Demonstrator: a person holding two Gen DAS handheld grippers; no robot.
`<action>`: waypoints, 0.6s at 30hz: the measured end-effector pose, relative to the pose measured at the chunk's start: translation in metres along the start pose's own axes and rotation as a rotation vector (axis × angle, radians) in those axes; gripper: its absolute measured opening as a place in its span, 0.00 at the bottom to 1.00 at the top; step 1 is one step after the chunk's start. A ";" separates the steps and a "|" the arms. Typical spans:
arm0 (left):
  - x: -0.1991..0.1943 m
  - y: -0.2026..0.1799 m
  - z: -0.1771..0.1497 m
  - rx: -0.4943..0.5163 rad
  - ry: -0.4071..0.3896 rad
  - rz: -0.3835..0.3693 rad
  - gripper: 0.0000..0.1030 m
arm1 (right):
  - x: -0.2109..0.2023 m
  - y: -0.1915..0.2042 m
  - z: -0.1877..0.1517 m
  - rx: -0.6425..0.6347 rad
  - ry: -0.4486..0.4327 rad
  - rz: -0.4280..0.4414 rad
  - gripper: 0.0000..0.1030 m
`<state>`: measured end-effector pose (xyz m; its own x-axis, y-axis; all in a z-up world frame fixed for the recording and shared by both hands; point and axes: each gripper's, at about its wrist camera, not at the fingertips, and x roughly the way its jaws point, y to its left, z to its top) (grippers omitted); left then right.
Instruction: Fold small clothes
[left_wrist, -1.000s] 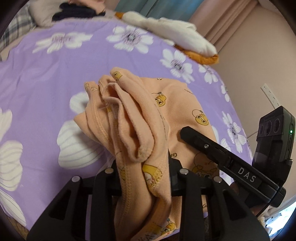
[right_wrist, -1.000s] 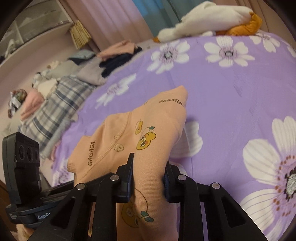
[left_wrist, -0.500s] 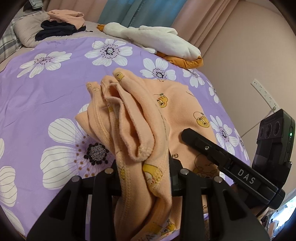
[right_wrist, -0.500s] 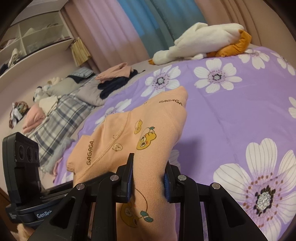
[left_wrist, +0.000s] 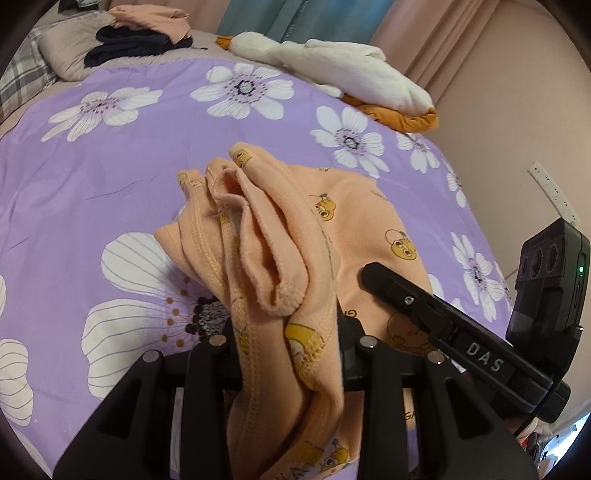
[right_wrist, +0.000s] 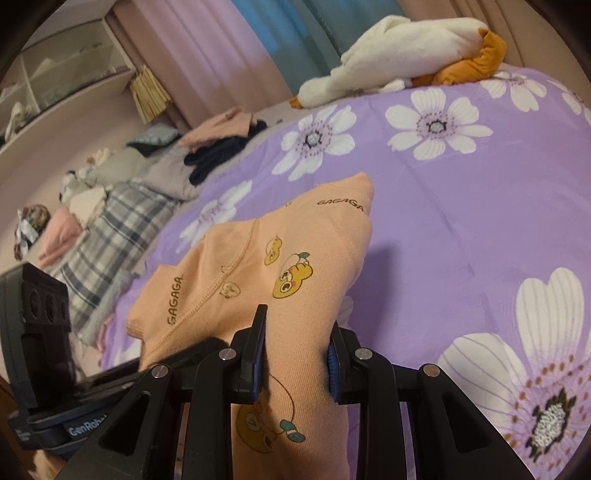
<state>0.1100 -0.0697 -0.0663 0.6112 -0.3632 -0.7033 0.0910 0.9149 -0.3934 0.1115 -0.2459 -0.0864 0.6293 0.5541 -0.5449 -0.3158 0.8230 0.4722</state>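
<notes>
Left claw is clamped on a bunched edge of the peach garment, and the right claw pinches another fold of it, both lifted just above the purple flowered bedspread. To fold it well, I'd keep both grips tight and level, then lay it flat on the bedspread without letting the layers slip.

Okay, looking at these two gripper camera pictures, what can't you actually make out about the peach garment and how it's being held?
- Left wrist view: the fingertips of the left gripper are buried under bunched folds of the peach cartoon-print cotton garment.
- Right wrist view: the right gripper pinches the garment; its lower part is cut off by the bottom edge.
- Both views: garment type and fold progress unclear, since the cloth drapes over itself.
- Right wrist view: shelf contents are blurred.
</notes>
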 end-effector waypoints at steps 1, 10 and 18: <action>0.003 0.003 -0.001 -0.003 0.007 0.010 0.31 | 0.005 0.000 -0.001 0.000 0.010 -0.007 0.28; 0.034 0.032 -0.017 -0.089 0.104 0.024 0.35 | 0.041 -0.011 -0.017 0.043 0.136 -0.064 0.28; 0.028 0.040 -0.023 -0.121 0.103 -0.014 0.50 | 0.046 -0.017 -0.021 0.050 0.168 -0.148 0.48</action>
<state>0.1126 -0.0478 -0.1153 0.5264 -0.3978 -0.7515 -0.0003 0.8837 -0.4680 0.1304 -0.2320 -0.1341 0.5379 0.4443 -0.7164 -0.1905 0.8919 0.4100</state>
